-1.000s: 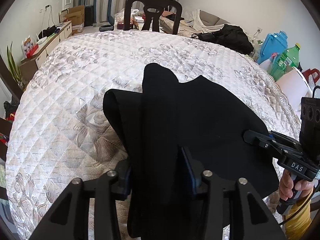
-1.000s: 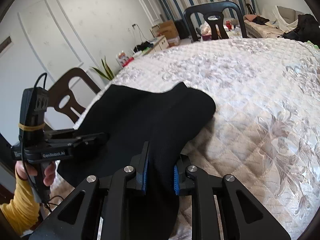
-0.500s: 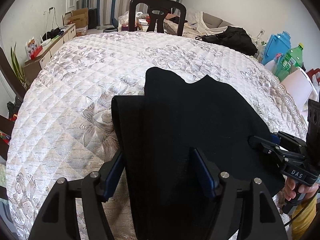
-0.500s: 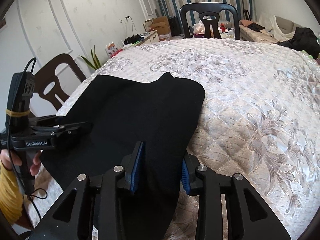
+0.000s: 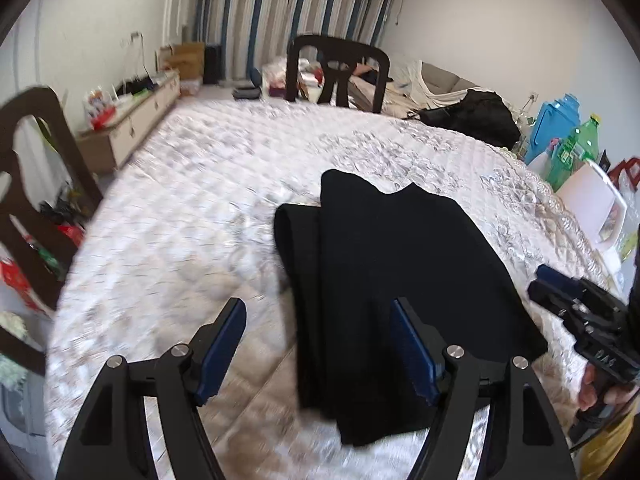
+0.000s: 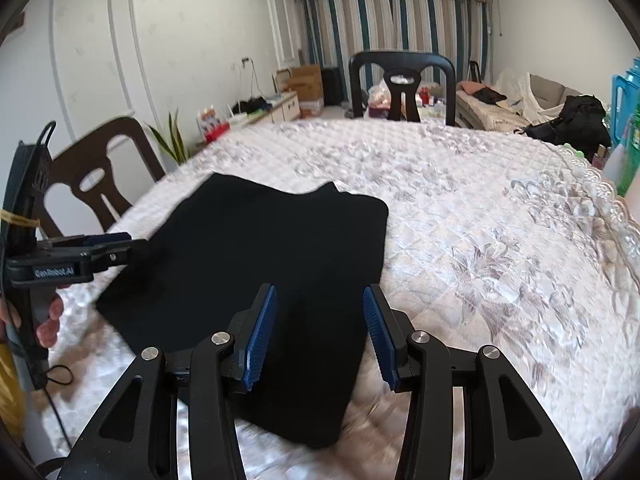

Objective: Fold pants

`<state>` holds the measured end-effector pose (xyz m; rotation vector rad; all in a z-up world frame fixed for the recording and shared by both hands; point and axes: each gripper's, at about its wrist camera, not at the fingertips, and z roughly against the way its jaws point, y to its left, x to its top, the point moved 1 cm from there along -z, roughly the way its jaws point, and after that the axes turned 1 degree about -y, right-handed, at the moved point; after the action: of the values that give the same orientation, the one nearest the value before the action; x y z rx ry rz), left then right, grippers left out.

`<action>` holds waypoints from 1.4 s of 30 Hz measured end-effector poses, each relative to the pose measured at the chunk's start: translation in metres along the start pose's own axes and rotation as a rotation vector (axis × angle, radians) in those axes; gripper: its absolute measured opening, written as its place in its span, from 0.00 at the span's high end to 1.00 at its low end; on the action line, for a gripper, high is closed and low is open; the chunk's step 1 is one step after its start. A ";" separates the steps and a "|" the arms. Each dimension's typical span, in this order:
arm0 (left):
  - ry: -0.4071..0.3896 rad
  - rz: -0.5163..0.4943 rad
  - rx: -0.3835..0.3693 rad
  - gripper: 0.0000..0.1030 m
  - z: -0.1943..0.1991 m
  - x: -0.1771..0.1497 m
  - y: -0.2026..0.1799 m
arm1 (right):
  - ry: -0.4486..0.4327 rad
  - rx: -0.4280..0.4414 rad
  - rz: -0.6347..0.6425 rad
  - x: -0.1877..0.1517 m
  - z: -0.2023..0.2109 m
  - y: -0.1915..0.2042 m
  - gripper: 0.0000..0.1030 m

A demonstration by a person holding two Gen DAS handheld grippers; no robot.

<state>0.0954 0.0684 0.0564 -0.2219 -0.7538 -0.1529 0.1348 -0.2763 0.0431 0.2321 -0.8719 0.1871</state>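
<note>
Left gripper (image 5: 318, 334) now gapes wide with nothing between its blue pads (image 5: 222, 346), having let go of the cloth it pinched a second ago and drawn back. Right gripper (image 6: 320, 330) is spread open too, released, hovering over the near edge. The black pants (image 6: 260, 272) lie folded flat on the quilted bed cover (image 6: 480, 240), at twelve o'clock from both. A dark chair (image 6: 402, 84) stands beyond.
</note>
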 end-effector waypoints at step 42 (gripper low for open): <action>0.032 -0.070 0.126 0.18 0.010 -0.101 -0.070 | 0.171 -0.107 0.046 -0.081 0.005 0.047 0.36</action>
<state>0.0010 0.0086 0.0031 -0.0731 -0.7373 -0.1744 0.0676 -0.2378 -0.0105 0.0945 -0.7154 0.1991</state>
